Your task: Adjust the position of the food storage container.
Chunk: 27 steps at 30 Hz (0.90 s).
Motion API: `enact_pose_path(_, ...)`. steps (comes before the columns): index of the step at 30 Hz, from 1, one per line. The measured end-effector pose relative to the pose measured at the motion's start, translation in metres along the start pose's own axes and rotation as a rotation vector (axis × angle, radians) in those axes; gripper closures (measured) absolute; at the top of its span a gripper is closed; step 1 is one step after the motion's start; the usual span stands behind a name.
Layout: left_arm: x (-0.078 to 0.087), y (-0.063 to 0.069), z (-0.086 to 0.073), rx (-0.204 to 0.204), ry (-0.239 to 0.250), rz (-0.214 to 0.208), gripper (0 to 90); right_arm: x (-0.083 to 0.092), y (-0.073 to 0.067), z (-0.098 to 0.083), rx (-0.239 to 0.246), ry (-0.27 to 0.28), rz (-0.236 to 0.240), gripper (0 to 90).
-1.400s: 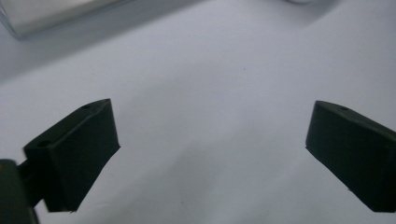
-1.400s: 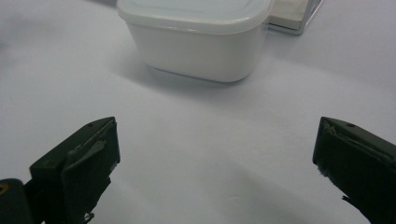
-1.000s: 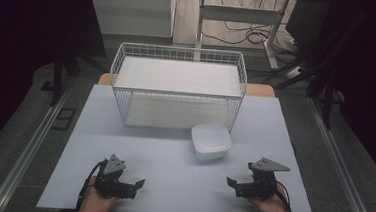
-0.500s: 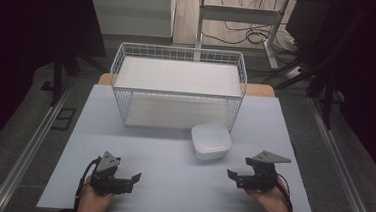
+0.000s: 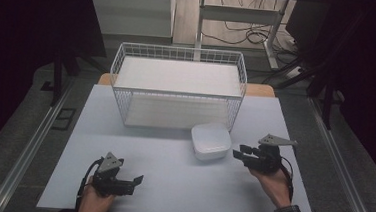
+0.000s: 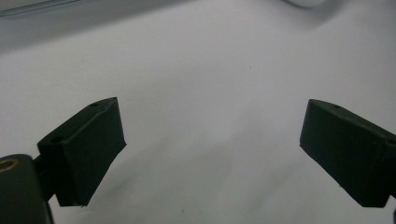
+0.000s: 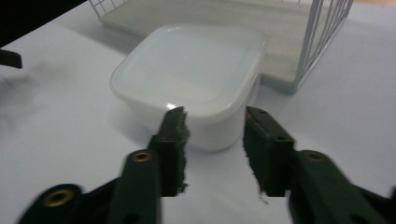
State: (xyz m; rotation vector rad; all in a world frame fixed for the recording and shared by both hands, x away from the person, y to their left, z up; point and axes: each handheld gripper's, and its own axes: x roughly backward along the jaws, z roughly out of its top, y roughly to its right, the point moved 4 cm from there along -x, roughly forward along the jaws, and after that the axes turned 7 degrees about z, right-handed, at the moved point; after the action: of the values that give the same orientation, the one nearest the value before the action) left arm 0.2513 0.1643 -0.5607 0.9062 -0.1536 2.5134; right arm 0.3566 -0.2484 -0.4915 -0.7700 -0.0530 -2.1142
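Observation:
A white lidded plastic container stands on the white table, just in front of the wire basket. My right gripper is a little to its right, open and pointing at its side. In the right gripper view the container sits right ahead of the right gripper; the jaws stand moderately apart with nothing between them, just short of its near wall. My left gripper rests low near the front left of the table. Its jaws are spread wide over bare tabletop, as the left gripper view shows.
A white wire basket with white boards inside stands at the back middle of the table; its wire wall rises just behind the container. Floor rails run along both sides of the table. Cables lie on the floor beyond.
My right gripper has moved forward, away from the person, and now stands beside the container. The left gripper has barely shifted.

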Motion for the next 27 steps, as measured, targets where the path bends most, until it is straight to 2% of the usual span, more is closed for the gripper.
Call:
enact_pose_path(2, -0.002, 0.001, -0.001, -0.025, -0.014, 0.011, 5.7, -0.004, 0.004, 0.009, 0.024, -0.010, -0.014, 72.1)
enact_pose_path(4, -0.002, 0.001, -0.001, -0.021, -0.018, 0.012, 5.5, -0.009, 0.009, 0.016, 0.046, -0.030, -0.039, 84.0)
enact_pose_path(6, -0.002, 0.000, -0.002, -0.009, -0.028, 0.010, 5.2, -0.016, 0.014, 0.022, 0.063, -0.037, -0.062, 88.8)
enact_pose_path(8, -0.004, -0.002, -0.003, -0.004, -0.039, 0.009, 5.1, -0.022, 0.018, 0.026, 0.079, -0.041, -0.083, 89.0)
enact_pose_path(11, -0.005, -0.001, -0.004, -0.018, -0.040, 0.017, 4.7, -0.034, 0.026, 0.033, 0.095, -0.043, -0.125, 89.1)
enact_pose_path(15, -0.005, -0.001, -0.004, -0.034, -0.040, 0.019, 4.6, -0.047, 0.036, 0.040, 0.083, -0.042, -0.152, 89.0)
enact_pose_path(18, -0.005, -0.001, -0.004, -0.031, -0.036, 0.017, 4.6, -0.059, 0.044, 0.043, 0.088, -0.050, -0.173, 89.0)
enact_pose_path(23, -0.004, -0.002, -0.003, -0.020, -0.026, 0.012, 4.6, -0.073, 0.051, 0.042, 0.082, -0.062, -0.167, 88.2)
enact_pose_path(27, -0.005, -0.001, -0.004, 0.002, -0.047, -0.008, 5.2, -0.077, 0.049, 0.041, 0.095, -0.059, -0.150, 88.5)
